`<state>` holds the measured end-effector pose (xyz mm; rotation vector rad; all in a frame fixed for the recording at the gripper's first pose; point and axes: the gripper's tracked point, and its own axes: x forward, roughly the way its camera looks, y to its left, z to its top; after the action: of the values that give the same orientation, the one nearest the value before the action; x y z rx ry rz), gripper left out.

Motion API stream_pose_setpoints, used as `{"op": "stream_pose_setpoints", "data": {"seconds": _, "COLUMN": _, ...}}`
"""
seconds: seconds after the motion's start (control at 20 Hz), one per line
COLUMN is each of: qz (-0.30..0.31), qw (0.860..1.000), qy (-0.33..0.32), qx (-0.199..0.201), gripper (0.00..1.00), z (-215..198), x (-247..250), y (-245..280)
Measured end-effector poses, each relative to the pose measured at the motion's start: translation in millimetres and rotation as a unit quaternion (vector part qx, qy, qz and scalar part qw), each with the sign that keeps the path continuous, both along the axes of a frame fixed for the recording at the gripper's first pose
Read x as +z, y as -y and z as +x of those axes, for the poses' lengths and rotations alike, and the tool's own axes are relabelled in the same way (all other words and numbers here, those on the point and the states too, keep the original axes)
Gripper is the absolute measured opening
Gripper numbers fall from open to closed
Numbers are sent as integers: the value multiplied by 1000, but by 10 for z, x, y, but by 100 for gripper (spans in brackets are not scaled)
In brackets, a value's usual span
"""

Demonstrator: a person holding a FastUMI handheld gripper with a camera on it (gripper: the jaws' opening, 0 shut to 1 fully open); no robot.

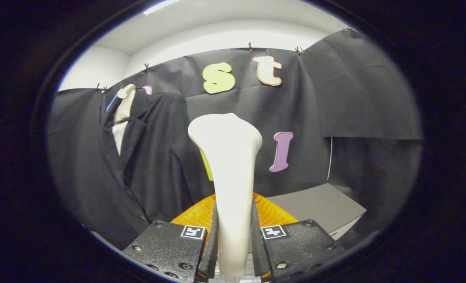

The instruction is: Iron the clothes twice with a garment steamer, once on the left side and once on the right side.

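My gripper (233, 243) is shut on the white garment steamer (228, 165), both fingers pressing on its handle. The steamer stands upright between the fingers, its wide head at the top, held in the air. A dark suit jacket (146, 165) hangs on a pale mannequin (125, 104) to the left of the steamer and beyond it, with a white shirt front (119, 137) showing at the collar. The steamer head is apart from the jacket, to the right of its sleeve.
An orange ribbed tray or basket (274, 214) lies just behind the fingers, below the steamer. A grey table top (315, 204) runs off to the right. Black cloth (335, 98) walls the booth behind everything.
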<state>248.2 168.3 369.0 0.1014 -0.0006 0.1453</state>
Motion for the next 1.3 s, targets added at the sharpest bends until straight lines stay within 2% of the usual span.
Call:
{"op": "stream_pose_setpoints", "data": {"seconds": 0.4, "qz": -42, "qw": 998, "qy": 31, "qx": 25, "gripper": 39, "z": 40, "x": 415, "y": -1278}}
{"op": "stream_pose_setpoints", "data": {"seconds": 0.65, "qz": -74, "qw": 996, "qy": 38, "qx": 20, "gripper": 39, "z": 123, "x": 461, "y": -1756}}
{"op": "stream_pose_setpoints", "data": {"seconds": 0.9, "qz": -99, "qw": 995, "qy": 23, "qx": 11, "gripper": 39, "z": 211, "x": 228, "y": -1942}}
{"op": "stream_pose_setpoints", "data": {"seconds": 1.3, "qz": -113, "qw": 994, "qy": 0, "qx": 4, "gripper": 39, "z": 147, "x": -192, "y": -1821}}
